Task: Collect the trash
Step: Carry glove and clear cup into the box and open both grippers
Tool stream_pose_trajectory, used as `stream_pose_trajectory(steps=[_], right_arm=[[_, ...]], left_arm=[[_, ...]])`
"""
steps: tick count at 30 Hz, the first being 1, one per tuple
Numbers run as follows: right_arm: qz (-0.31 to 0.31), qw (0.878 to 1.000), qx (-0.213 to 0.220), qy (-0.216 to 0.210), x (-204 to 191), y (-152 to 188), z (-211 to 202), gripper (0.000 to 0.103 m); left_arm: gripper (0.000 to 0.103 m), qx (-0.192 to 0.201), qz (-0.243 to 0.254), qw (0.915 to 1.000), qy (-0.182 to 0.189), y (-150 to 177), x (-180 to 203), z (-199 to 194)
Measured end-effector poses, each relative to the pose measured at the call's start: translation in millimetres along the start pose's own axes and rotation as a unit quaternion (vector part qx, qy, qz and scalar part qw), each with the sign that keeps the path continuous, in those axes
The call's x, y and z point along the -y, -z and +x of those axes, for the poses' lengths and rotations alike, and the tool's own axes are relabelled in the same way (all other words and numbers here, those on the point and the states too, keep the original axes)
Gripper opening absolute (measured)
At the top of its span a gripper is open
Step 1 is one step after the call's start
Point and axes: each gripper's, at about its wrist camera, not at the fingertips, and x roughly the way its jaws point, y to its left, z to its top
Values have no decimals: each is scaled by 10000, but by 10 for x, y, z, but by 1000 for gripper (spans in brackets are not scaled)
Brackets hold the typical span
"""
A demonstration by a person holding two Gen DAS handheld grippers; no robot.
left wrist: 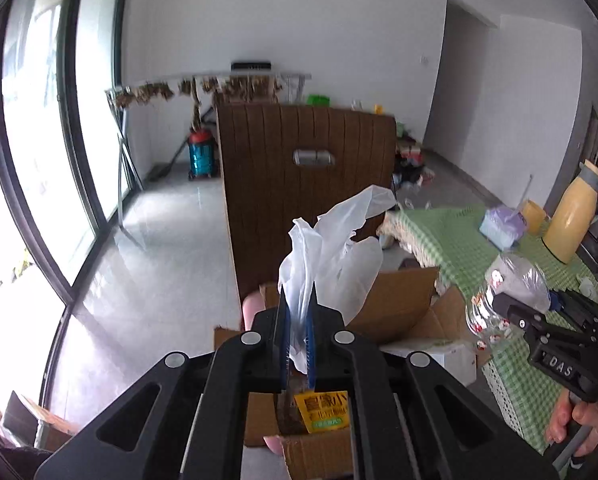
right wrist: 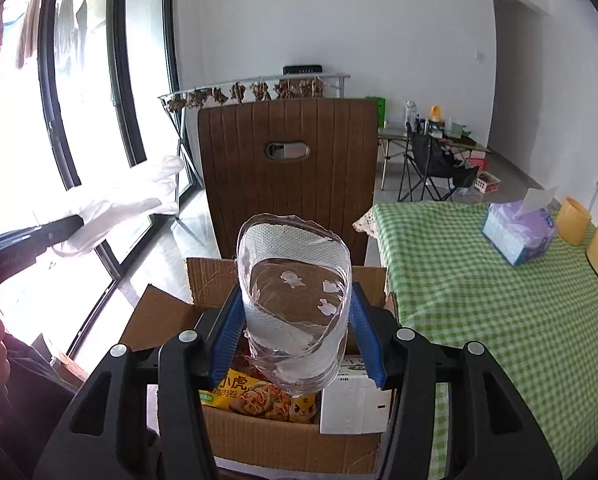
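- My left gripper (left wrist: 297,304) has its jaws closed tight on a crumpled white plastic bag (left wrist: 331,256); the bag fans up and out above the blue pads.
- That bag hangs over the open cardboard box (left wrist: 395,304), which sits in front of a brown slatted chair back (left wrist: 307,156).
- My right gripper (right wrist: 295,320) is clamped on a crushed clear plastic bottle (right wrist: 295,304) — both blue pads press its sides, and its open, flattened end points away from the camera.
- The bottle sits directly above the same box (right wrist: 211,276), whose flaps stand open.
- Inside the box I see a yellow food packet (right wrist: 255,394) with printed noodles and a white carton (right wrist: 355,408) beside it.
- From the right wrist view, the left gripper and its bag show at the left edge, near the window.
- To the right of the box stands a table with a green checked cloth (right wrist: 479,300) — on it a purple tissue box (right wrist: 519,232), a yellow cup (right wrist: 575,220) and a yellow thermos jug (left wrist: 575,220).
- A person's hand (left wrist: 579,424) grips the right gripper's handle at the lower right of the left wrist view.
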Motion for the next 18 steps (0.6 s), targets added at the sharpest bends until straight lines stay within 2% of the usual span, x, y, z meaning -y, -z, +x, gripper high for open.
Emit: stream_pose_trajectory(steps=[3,4,5,7,13,14,15,16,17,18], right_arm=[[264,9968,-746,-121,89,-86,297,52],[315,9954,-894,-135,116,-109,378,52],[266,9947,-994,-56,122,-136,450,52],[218,9941,-1067,5,121,-179,526,53],[136,9926,-1203,-62,32,-201,731,54],[137,9923,-1226,-77,19,-191,781,54],[136,9919,-1260,-87,0,-182,821,54],[144,9915,-1288,-106,3,-182,864,54],[148,9911,-1316,-130,-1,-182,919,54],[142,9906,-1353,-156,-12,-181,980,54]], left_arm=[[4,-1046,15,9942,258,45,30,369],[4,-1501,-35,9881,334,82,32,551],[4,-1773,-42,9834,392,115,37,674],[4,-2054,26,9780,358,170,54,872],[4,-2513,59,9667,472,278,78,1285],[15,-2557,32,9654,511,283,105,1379],[52,-2601,34,9643,497,304,139,1482],[67,-2674,91,9629,342,315,150,1565],[74,-2633,141,9643,253,298,151,1596],[74,-2586,191,9655,225,278,144,1610]])
